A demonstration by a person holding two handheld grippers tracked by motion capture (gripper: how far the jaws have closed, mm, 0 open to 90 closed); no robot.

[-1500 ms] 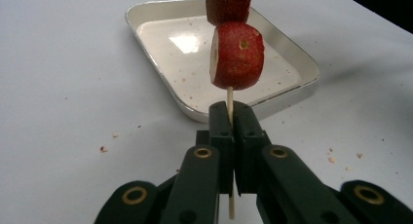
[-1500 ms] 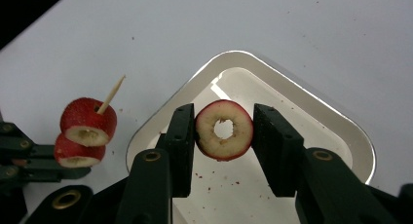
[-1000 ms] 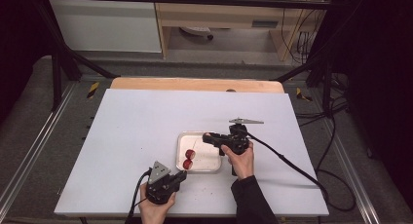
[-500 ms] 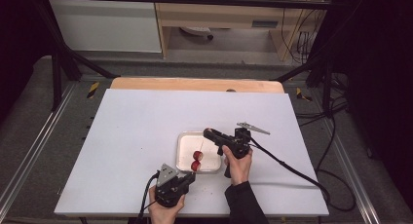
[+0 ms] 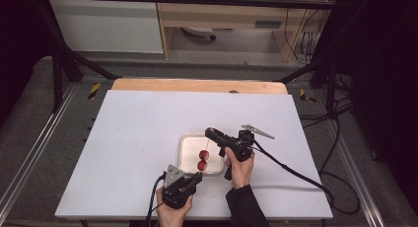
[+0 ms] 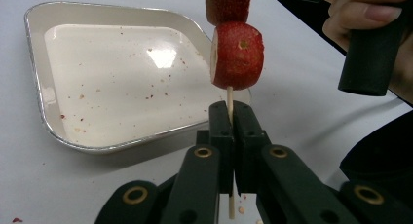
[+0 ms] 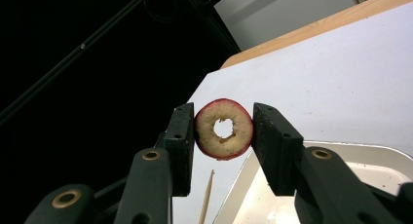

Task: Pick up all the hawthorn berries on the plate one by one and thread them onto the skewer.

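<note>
Left gripper (image 6: 229,119) jaws squeezed tight on thin wooden stick (image 6: 229,96). Stick stands up, two red fruit pieces (image 6: 237,55) pushed onto it, just above jaws, over near edge of white tray (image 6: 58,112). Right gripper (image 7: 223,131) jaws part open, pinching red fruit ring (image 7: 224,129) with hole in middle, held up above tray. Tray sits on white table (image 5: 138,133).

Glossy, perhaps foil-rimmed tray (image 6: 122,83); thin wooden skewer (image 6: 229,100); matt table (image 5: 148,123).
</note>
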